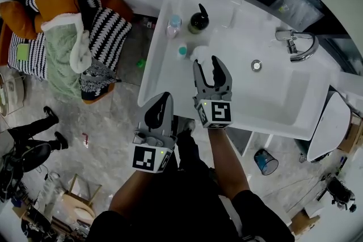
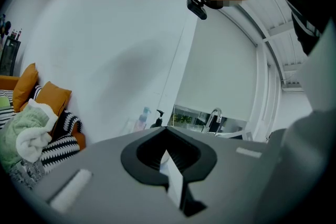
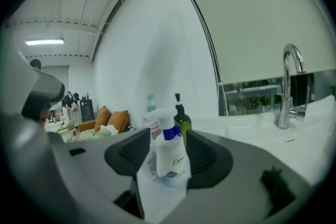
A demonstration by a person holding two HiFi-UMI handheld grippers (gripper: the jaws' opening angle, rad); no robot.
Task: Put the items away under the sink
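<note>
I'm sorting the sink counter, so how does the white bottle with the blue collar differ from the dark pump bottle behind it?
The white bottle has a white head and blue collar; the dark bottle is olive green with a black pump. The white bottle stands between the open jaws of the right gripper; the dark bottle stands farther back. Both stand upright on the counter.
</note>
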